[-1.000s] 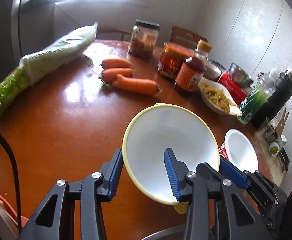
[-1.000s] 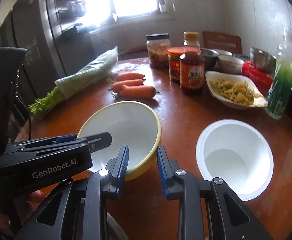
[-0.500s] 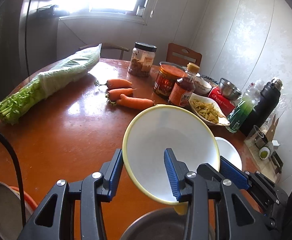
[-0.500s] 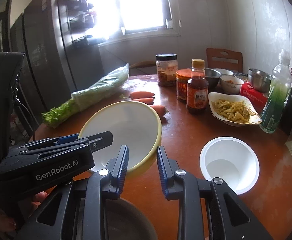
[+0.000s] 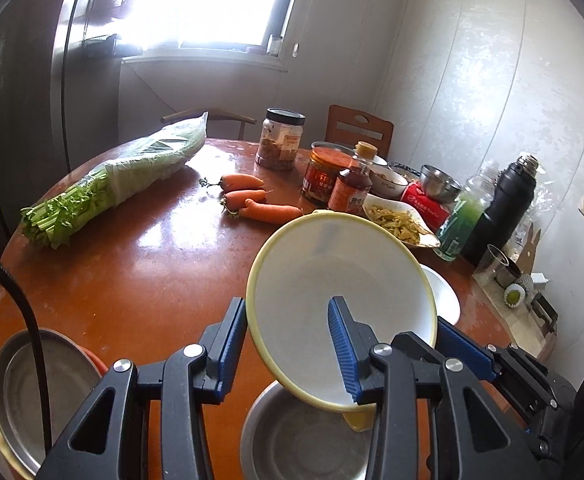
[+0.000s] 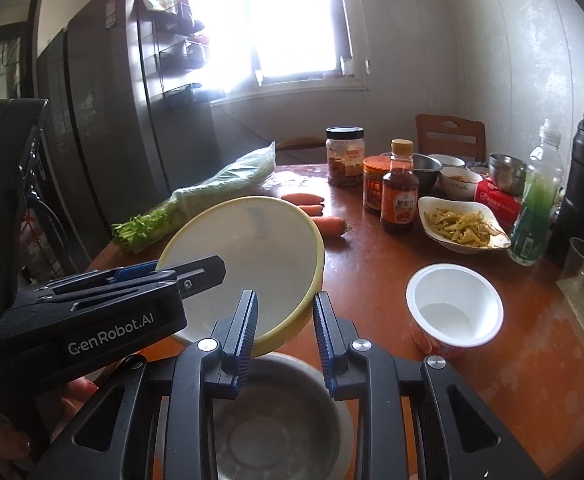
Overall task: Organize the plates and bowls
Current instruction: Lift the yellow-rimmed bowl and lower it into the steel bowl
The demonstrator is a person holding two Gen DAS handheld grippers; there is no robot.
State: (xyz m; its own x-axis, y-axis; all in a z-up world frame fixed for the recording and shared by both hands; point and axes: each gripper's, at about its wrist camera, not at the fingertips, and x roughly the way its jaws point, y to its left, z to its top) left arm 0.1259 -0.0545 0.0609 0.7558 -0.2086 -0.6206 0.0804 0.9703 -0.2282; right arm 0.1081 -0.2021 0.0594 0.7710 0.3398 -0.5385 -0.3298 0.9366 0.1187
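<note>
Left wrist view frames the round wooden table [image 5: 139, 280] from higher than a second ago, the bagged celery [image 5: 123, 178] at ten o'clock and carrots [image 5: 251, 200] at twelve now smaller and farther off. The yellow-rimmed bowl [image 5: 332, 292] has been lifted clear of the tabletop and hangs tilted at centre, its rim pinched from both sides: the left gripper [image 5: 287, 344] spans the near edge, jaws part open with one finger inside the bowl, while the right gripper [image 6: 285, 328], jaws narrowly parted, clamps the opposite rim. Newly in view at six o'clock, a steel bowl [image 6: 279, 432] sits directly beneath, suggesting the yellow bowl is about to be nested into it. At three o'clock in the right wrist view, the white cup [image 6: 454, 306] stands untouched.
</note>
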